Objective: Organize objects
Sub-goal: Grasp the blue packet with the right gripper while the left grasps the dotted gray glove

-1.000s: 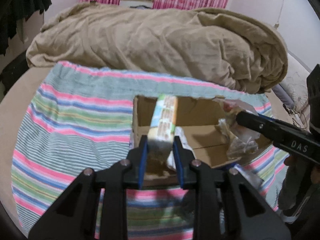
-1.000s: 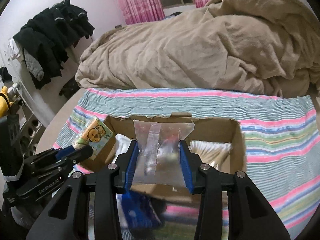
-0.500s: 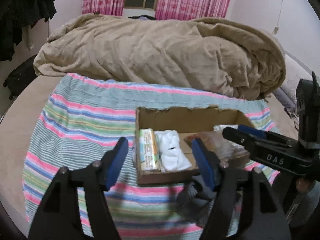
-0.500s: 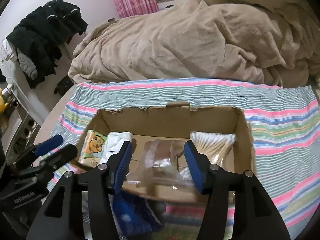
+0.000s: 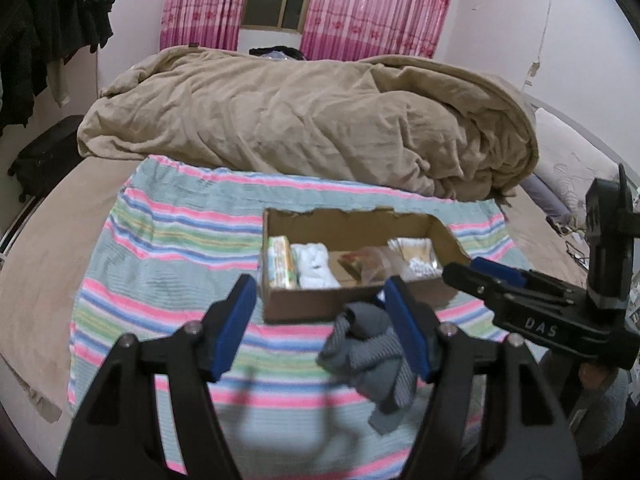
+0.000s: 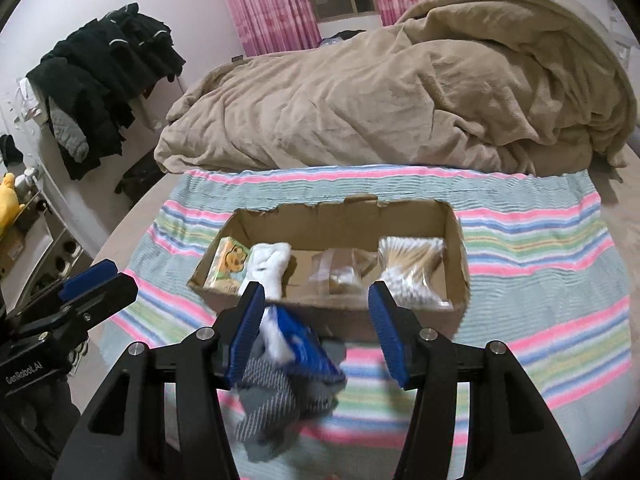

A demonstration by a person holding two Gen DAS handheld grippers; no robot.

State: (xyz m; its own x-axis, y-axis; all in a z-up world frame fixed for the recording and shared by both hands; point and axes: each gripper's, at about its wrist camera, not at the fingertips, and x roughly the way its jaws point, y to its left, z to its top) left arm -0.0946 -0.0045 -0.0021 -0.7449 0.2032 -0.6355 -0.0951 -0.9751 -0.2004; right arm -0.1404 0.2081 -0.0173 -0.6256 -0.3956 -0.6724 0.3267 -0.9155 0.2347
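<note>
Cardboard box [image 6: 332,312] sits on the striped blanket [image 5: 168,248] just ahead of both grippers, w/ a tissue pack [image 6: 230,262], white rolled cloth [image 6: 268,264], clear plastic bag [image 6: 340,270] & cotton swab pack [image 6: 412,264] in a row left to right inside. Near side of the box, a grey ribbed sock [image 5: 370,356] w/ a blue packet [image 6: 306,350] lies betw the right gripper's [image 6: 316,332] wide-open fingers, touching the left pad [image 6: 246,328]. Left gripper [image 5: 320,324] also spread wide, holding nothing; both hover low over the blanket, pointing at the box, beige duvet [image 6: 400,96] heaped behind.
</note>
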